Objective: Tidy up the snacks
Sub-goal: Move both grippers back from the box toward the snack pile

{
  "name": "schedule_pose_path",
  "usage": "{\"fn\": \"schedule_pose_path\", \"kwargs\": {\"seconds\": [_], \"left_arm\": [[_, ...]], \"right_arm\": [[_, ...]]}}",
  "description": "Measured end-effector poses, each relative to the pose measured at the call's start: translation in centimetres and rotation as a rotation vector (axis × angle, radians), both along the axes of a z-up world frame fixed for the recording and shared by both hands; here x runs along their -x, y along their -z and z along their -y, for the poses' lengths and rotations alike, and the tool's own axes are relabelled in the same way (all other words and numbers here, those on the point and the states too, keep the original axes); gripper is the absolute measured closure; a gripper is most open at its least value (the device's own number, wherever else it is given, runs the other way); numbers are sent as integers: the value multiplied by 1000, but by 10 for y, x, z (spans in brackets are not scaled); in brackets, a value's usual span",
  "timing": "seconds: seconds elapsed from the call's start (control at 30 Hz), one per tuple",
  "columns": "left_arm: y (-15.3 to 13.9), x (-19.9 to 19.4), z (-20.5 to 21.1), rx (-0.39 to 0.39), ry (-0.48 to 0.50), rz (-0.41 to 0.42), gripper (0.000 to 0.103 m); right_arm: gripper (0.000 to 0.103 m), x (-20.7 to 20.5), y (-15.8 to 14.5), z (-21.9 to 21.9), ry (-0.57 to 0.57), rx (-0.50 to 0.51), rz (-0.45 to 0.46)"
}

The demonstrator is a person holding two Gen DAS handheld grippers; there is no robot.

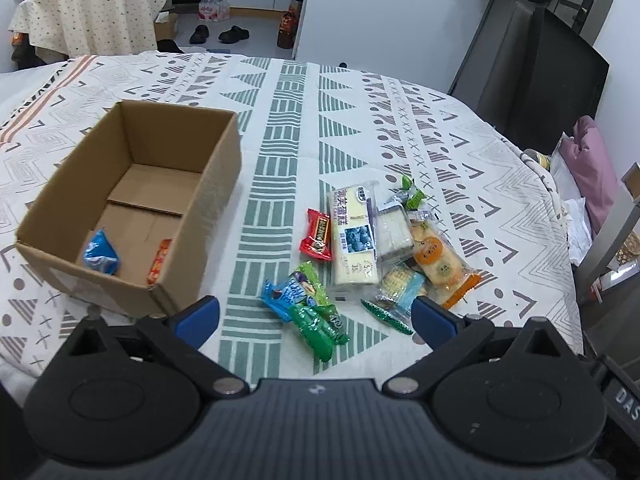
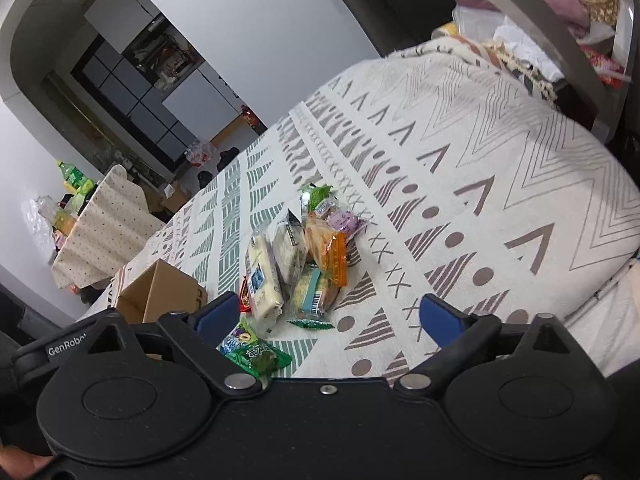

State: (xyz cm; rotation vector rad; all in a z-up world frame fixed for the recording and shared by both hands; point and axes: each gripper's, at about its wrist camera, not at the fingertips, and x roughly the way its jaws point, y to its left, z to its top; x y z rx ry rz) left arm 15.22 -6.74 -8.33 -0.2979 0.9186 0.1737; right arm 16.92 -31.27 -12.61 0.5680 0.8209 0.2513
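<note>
Snacks (image 1: 372, 252) lie heaped on the patterned tabletop (image 1: 440, 128), just right of the box (image 1: 132, 200), probably so each can be lifted across in one short move. The box stands open-topped and holds two: a blue packet (image 1: 101, 258) and an orange one (image 1: 159, 262) on its floor. Left gripper (image 1: 316, 312) hovers over the nearest green packets (image 1: 316, 320), jaws spread, empty. Right gripper (image 2: 332, 316) likewise spread and empty.

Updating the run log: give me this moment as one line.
left gripper: open, empty | right gripper: open, empty | cardboard box: blue packet and orange packet inside | snack pile: on tablecloth, unsorted
</note>
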Motion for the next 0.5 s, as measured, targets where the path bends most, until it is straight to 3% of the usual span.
{"fn": "schedule_pose_path", "kwargs": {"seconds": [0.27, 0.5], "left_arm": [[36, -25, 3, 36, -8, -65, 14], [67, -43, -2, 43, -41, -135, 35]], "right_arm": [[20, -27, 21, -6, 8, -10, -30], [24, -51, 36, -15, -13, -17, -53]]}}
